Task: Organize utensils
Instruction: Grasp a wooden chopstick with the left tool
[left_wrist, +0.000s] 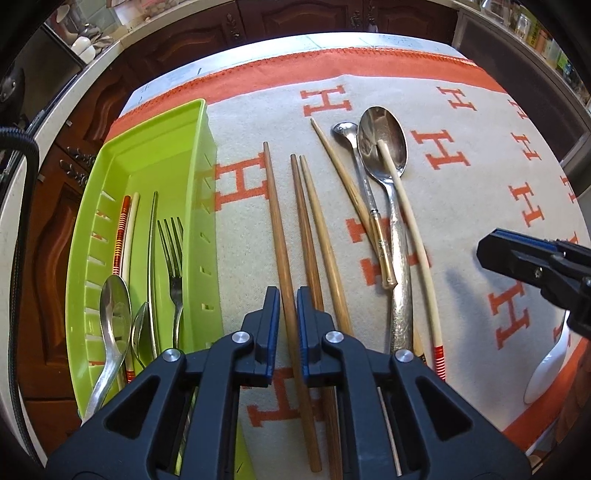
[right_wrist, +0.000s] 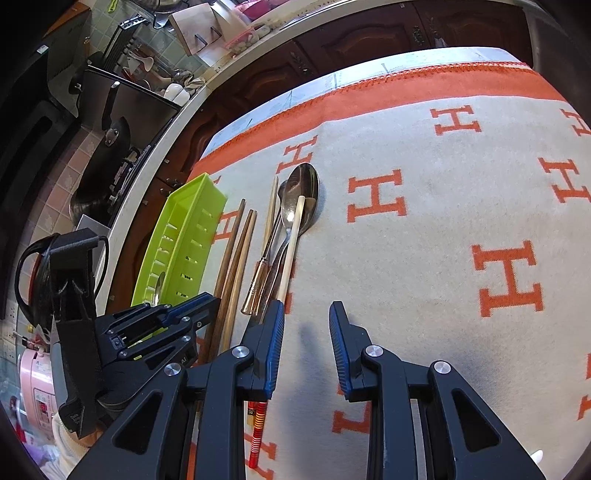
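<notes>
Left gripper jaws narrowed around brown chopstick on the cloth, just beside green tray; actual clamping unclear. Right gripper spread wide, holding nothing.

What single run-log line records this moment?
left gripper: straddling dark chopstick, grip unclear | right gripper: open, empty | green tray: part-filled

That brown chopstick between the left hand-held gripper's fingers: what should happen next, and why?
Probably close the left hand-held gripper on the brown chopstick. Its fingers already straddle it with small gaps, and the green tray beside it already holds cutlery.
</notes>
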